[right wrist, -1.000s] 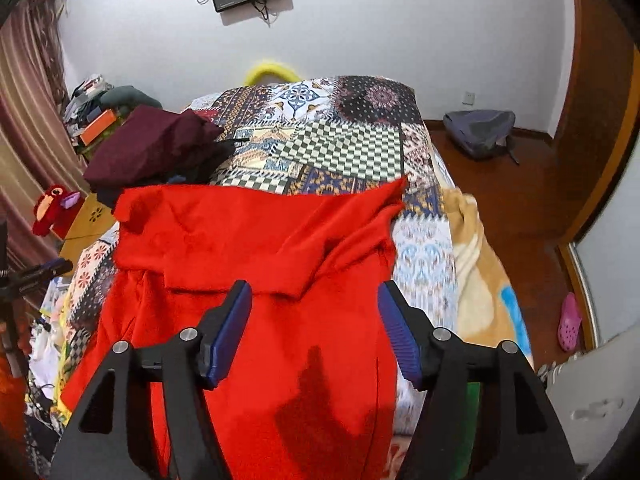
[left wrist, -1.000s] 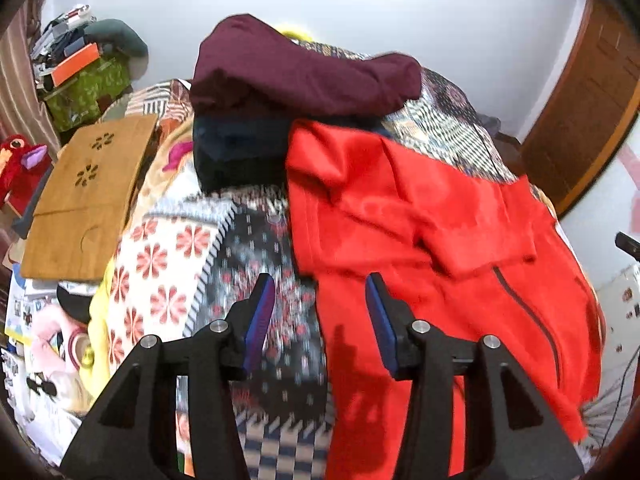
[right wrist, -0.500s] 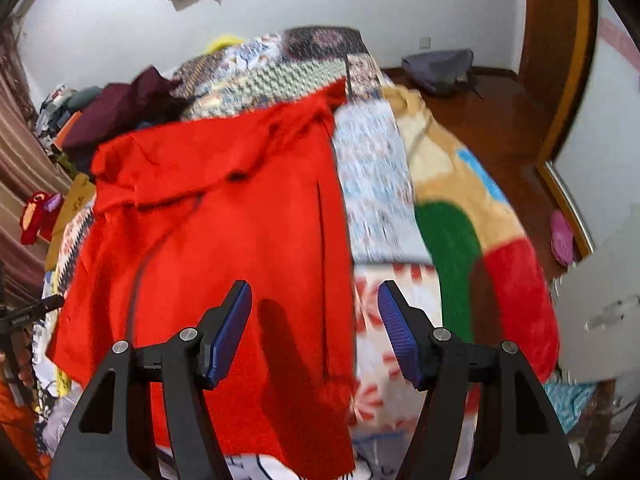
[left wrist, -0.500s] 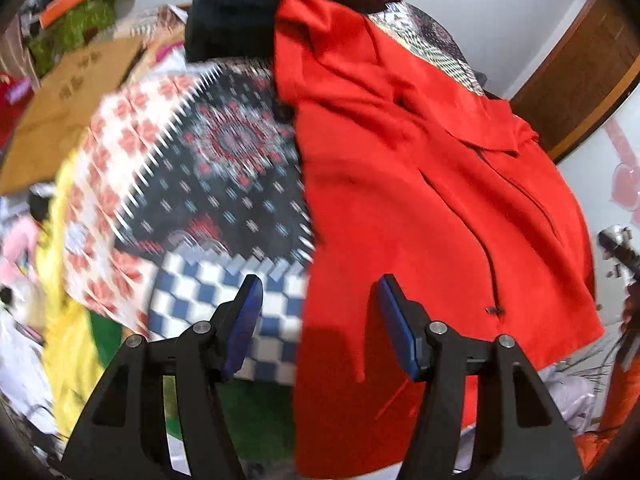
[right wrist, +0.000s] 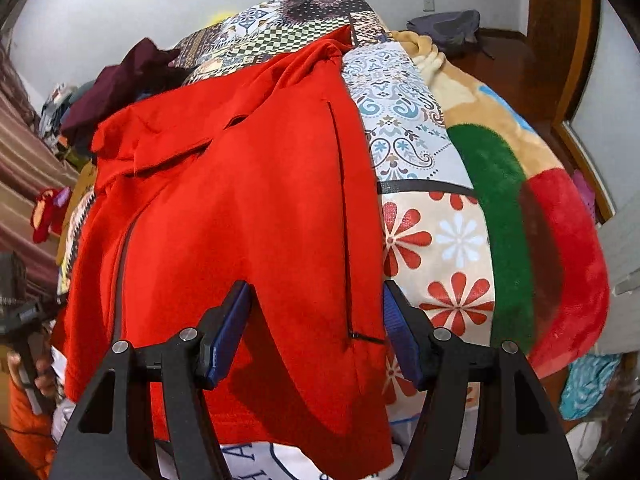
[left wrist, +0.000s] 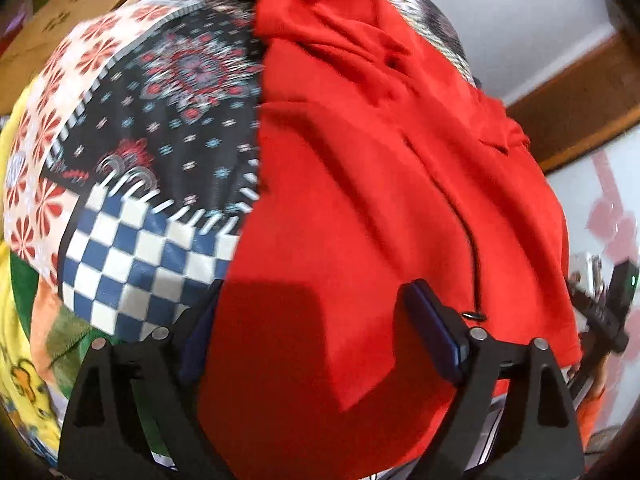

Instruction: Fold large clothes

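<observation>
A red jacket point(left wrist: 360, 184) lies spread on the bed point(right wrist: 448, 216) over a patchwork quilt point(left wrist: 152, 128). The left gripper point(left wrist: 316, 332) has just been opening its jaws, and they stand wide and released with the jacket's lower left edge between them, unpressed. The right gripper point(right wrist: 316, 332) also stands released, jaws either side of the jacket's lower right edge near a zip pocket point(right wrist: 340, 216).
</observation>
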{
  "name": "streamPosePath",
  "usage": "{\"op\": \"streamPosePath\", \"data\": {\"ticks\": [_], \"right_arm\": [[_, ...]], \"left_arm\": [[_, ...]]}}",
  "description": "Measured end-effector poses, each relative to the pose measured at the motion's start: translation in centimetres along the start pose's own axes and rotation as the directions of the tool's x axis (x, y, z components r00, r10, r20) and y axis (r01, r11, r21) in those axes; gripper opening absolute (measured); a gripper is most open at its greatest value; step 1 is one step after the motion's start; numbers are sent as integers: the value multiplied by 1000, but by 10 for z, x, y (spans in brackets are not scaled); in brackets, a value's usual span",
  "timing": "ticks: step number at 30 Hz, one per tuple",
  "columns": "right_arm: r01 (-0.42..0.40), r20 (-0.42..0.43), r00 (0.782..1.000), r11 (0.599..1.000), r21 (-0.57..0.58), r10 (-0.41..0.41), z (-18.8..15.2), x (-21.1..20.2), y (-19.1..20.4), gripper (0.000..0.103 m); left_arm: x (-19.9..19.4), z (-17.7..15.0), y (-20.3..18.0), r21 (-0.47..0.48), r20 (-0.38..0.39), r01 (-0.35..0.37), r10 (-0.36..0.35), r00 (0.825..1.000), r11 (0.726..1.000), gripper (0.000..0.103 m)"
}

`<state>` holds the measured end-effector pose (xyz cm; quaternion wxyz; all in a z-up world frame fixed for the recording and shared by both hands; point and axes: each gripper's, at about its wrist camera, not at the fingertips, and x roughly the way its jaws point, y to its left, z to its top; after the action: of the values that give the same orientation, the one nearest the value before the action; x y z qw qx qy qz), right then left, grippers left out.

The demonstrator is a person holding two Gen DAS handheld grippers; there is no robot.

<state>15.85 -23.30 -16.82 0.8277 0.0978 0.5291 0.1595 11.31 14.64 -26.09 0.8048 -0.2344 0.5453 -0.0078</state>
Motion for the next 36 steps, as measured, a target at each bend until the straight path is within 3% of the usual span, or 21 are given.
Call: {"op": "streamPosePath", "data": {"ticks": [2, 4, 6, 7, 9, 11, 18, 23, 29, 36], "right_arm": [[-24, 4, 1000, 1000, 19, 24, 0, 0, -2, 65], [-32, 21, 999, 999, 28, 31, -4, -1, -2, 63], [-37, 40, 999, 999, 24, 36, -6, -3, -1, 56], [-44, 48, 998, 999, 26, 43, -6, -5, 1, 45], [-85, 56, 995, 996, 37, 82, -6, -8, 3, 28], [-133, 55, 990, 990, 49, 130, -5, -9, 6, 15], [-161, 105, 981, 987, -9, 161, 12, -26, 26, 12], [-198, 209, 956, 978, -64, 207, 45, -53, 35, 11], [-197, 252, 944, 976, -91, 214, 93, -50, 41, 11], [-160, 301, 938, 984, -72, 175, 157, -28, 37, 11]], "left_arm": [[-2, 0, -4, -3, 4, 32, -32, 999, 999, 87], [-4, -2, -6, -2, 13, 43, -42, 999, 999, 78], [-9, -3, -9, 3, 25, 53, -54, 998, 999, 52], [-11, -3, -12, 7, 26, 58, -58, 998, 998, 44], [-14, -3, -19, 29, 22, 62, -63, 998, 998, 16], [-15, -2, -27, 58, 24, 62, -64, 998, 996, 10], [-30, 21, -44, 79, 70, 122, -128, 989, 989, 6], [-59, 47, -48, 89, 135, 147, -158, 978, 985, 6], [-75, 87, -41, 46, 208, 221, -226, 952, 974, 6], [-78, 159, -26, -3, 323, 161, -151, 934, 987, 6]]}}
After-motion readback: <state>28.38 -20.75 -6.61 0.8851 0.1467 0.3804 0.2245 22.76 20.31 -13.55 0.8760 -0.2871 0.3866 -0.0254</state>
